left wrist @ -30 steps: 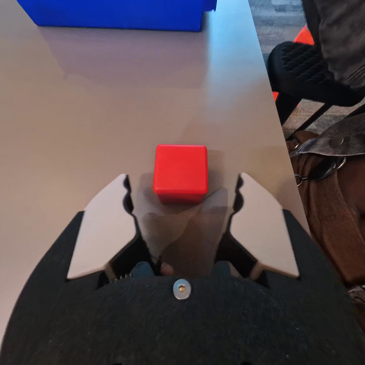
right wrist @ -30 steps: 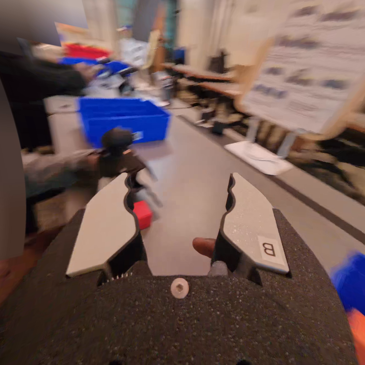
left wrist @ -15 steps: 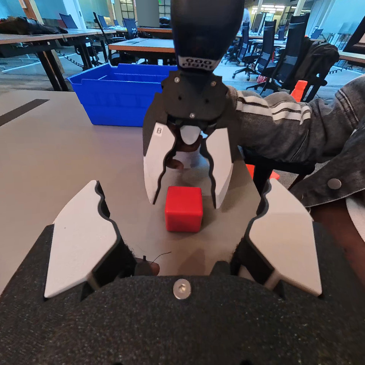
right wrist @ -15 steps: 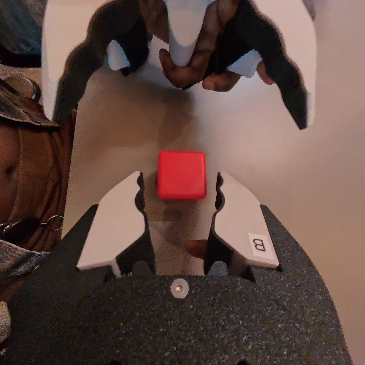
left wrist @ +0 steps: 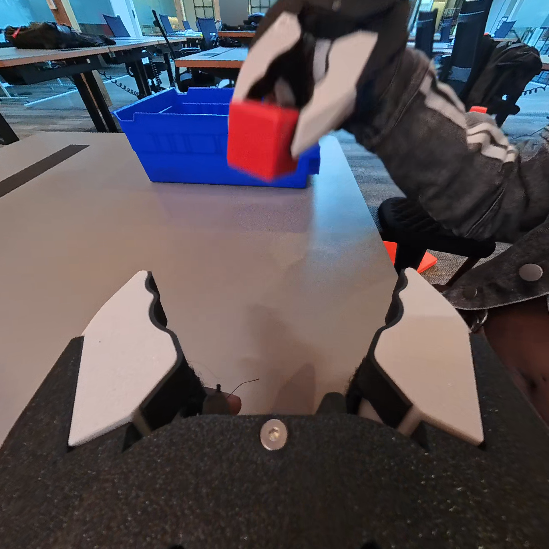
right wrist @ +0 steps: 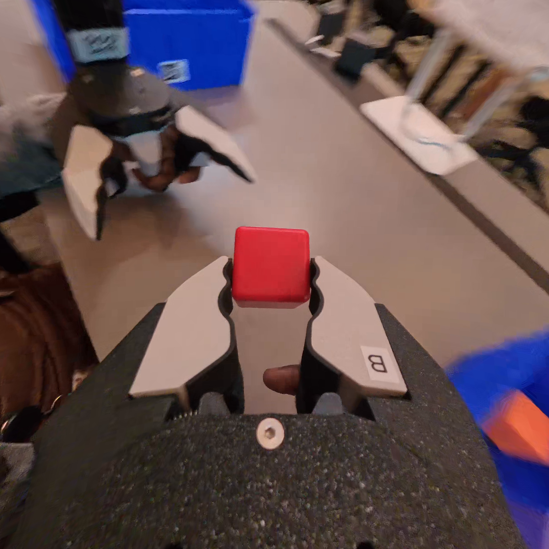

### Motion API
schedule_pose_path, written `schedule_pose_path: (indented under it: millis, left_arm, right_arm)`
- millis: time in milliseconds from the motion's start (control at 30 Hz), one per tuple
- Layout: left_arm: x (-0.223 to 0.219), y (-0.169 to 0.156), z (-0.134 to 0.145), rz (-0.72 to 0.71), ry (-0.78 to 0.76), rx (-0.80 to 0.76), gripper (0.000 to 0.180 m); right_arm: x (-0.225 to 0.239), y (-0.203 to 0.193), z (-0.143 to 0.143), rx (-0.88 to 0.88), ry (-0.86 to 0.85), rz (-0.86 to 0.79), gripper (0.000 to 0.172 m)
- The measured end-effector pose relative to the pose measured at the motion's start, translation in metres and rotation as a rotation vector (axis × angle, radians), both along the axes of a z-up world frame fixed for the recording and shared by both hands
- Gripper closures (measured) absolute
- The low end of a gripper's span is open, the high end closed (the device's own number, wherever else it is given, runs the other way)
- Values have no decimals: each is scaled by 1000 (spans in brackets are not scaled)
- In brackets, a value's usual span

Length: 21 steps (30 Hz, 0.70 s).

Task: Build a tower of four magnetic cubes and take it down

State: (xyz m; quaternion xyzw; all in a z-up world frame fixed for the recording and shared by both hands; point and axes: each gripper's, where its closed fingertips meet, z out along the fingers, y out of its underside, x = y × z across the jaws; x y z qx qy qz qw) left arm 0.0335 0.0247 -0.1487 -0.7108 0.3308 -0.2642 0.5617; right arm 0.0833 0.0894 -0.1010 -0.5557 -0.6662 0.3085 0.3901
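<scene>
Grey and faintly glossy, the table (left wrist: pixel 178 237) runs back to a blue plastic bin (left wrist: pixel 190 142) at its far end, with office desks and chairs blurred beyond. We have the red cube (right wrist: pixel 270 264) pinched in our right gripper (right wrist: pixel 269 267), clear of the tabletop; both dark wavy pads press on its opposite side faces, and the left wrist view shows the same cube (left wrist: pixel 261 142) held up in front of the bin. Our left gripper (left wrist: pixel 273 282) is spread wide with nothing between its fingers, low over bare table.

We judge the cube light and rigid: smooth moulded plastic, flat faces, softly rounded edges and corners. Such a surface could slip under a weak pinch, so two parallel faces, taken near their middle, look the right place to hold (the scalloped rubbery pads should help there). Being magnetic, it may snap or twist toward another cube as it nears one, though no other cube is clearly in view. Gripper fingers are flat pale plates on a grainy black foam-like body.
</scene>
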Motion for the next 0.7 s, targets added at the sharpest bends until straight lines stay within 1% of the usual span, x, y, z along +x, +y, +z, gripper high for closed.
schedule_pose_path:
  millis: [100,167,267,333,400,500,600,700]
  left_arm:
    - [-1,1,-1,9,6,-3,37]
    - [-1,1,-1,8,4,-4,37]
    - [0,2,-3,8,12,-8,37]
    - [-1,2,-5,10,20,-14,37]
    - [-1,3,-5,15,19,-14,38]
    - [-2,3,-5,17,17,-17,38]
    - [-3,3,-5,20,20,-17,40]
    - [-3,4,-6,20,24,-19,40]
  right_arm:
    - [58,56,33,25,68,-303,122]
    - [105,94,40,18,74,-530,123]
    - [175,140,26,-4,26,-842,123]
    - [209,157,7,-58,4,-987,123]
    - [231,168,-14,-119,-16,-1084,123]
    - [250,181,-44,-144,-100,-1168,122]
    - [254,186,-68,-175,-180,-1183,122]
    - [255,188,-86,-190,-259,-1190,122]
